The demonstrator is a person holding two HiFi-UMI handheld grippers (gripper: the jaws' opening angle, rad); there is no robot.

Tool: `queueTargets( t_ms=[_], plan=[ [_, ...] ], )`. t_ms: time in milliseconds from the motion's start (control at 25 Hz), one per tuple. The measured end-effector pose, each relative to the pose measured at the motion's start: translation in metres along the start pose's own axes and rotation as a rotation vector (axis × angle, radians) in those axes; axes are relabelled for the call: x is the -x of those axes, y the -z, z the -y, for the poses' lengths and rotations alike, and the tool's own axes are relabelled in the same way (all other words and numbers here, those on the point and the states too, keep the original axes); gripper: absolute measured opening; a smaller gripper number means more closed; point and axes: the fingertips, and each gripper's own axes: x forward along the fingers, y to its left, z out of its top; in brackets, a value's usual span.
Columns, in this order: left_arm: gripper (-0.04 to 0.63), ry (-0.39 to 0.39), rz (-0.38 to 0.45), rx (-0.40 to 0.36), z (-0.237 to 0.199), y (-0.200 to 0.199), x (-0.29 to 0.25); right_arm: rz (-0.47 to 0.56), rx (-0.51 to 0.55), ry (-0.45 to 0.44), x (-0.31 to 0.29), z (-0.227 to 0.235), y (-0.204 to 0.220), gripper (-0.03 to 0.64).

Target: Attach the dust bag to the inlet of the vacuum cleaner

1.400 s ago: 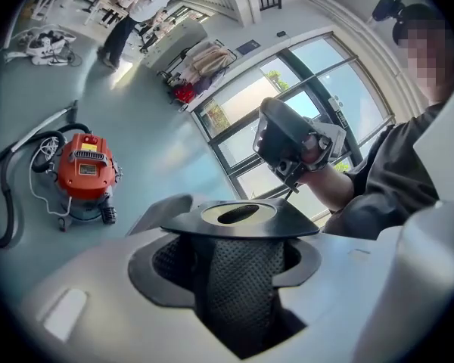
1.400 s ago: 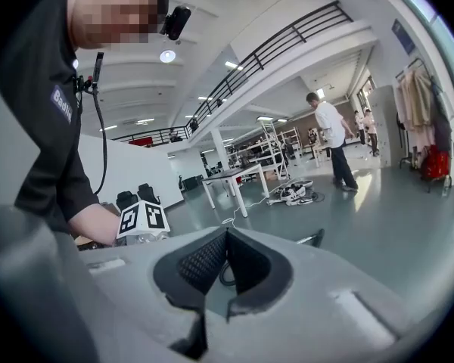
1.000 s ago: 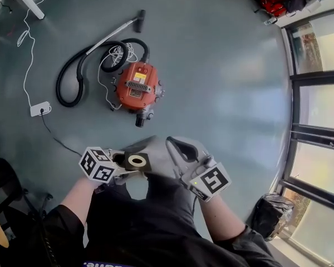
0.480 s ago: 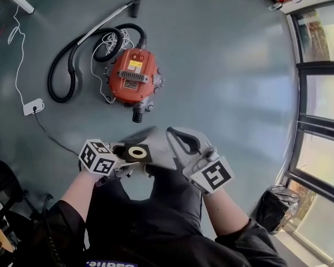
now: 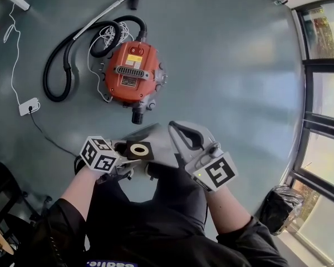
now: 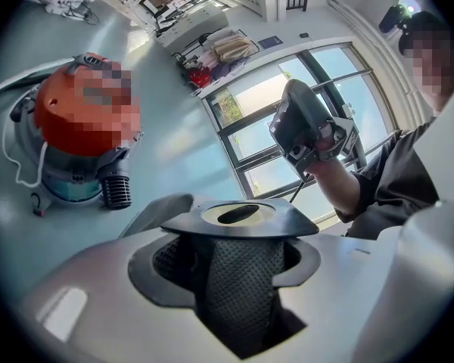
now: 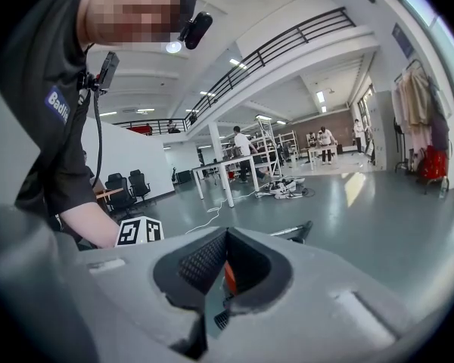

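The orange vacuum cleaner [image 5: 131, 75] lies on the grey floor, its ribbed black inlet [image 5: 137, 117] pointing towards me; the left gripper view shows the vacuum cleaner [image 6: 76, 131] at the upper left. My left gripper [image 5: 127, 151] is shut on the dust bag's black collar [image 5: 138, 148], whose pale ring [image 6: 238, 214] lies flat across the jaws. The grey dust bag [image 5: 156, 146] hangs just short of the inlet. My right gripper [image 5: 173, 131] is shut at the bag's right edge; whether it pinches the fabric I cannot tell. In its own view the right gripper [image 7: 223, 267] shows only a thin slit.
A black hose [image 5: 58, 74] and metal wand [image 5: 108, 13] curl left of the vacuum. A white power strip [image 5: 28, 105] and cable lie at the far left. Tall windows [image 5: 323, 121] line the right side, with a dark bag [image 5: 275, 210] below them.
The vacuum has grown larger and nearer in the head view as both grippers sank towards the floor with the bag. The grip on the collar is unchanged.
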Motion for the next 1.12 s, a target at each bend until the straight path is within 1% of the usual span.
queueTargets(
  t_ms=[120, 280, 480, 640, 800, 960, 1040, 1120],
  plan=[
    [0.262, 0.001, 0.01, 0.005, -0.02, 0.005, -0.008, -0.014, 0.033, 0.006, -0.007, 0.011, 0.022, -0.006],
    [0.262, 0.008, 0.019, 0.01, -0.048, 0.013, -0.019, -0.001, 0.022, 0.0, -0.025, 0.019, 0.043, -0.006],
    [0.262, 0.047, 0.048, 0.047, -0.082, 0.027, -0.036, -0.006, 0.06, -0.008, -0.044, 0.027, 0.08, -0.006],
    [0.262, 0.09, 0.08, 0.054, -0.1, 0.028, -0.043, -0.002, 0.066, -0.019, -0.062, 0.028, 0.1, -0.006],
    [0.262, 0.094, 0.048, 0.026, -0.118, 0.035, -0.055, 0.016, 0.058, -0.027, -0.075, 0.028, 0.114, -0.006],
    [0.262, 0.078, 0.006, 0.017, -0.139, 0.042, -0.066, 0.05, 0.092, -0.031, -0.081, 0.036, 0.122, -0.006],
    [0.262, 0.076, 0.011, 0.016, -0.147, 0.04, -0.068, 0.078, 0.116, -0.034, -0.085, 0.04, 0.125, -0.006],
    [0.262, 0.077, 0.03, 0.017, -0.156, 0.034, -0.068, 0.078, 0.136, -0.024, -0.088, 0.046, 0.135, -0.006]
  ],
)
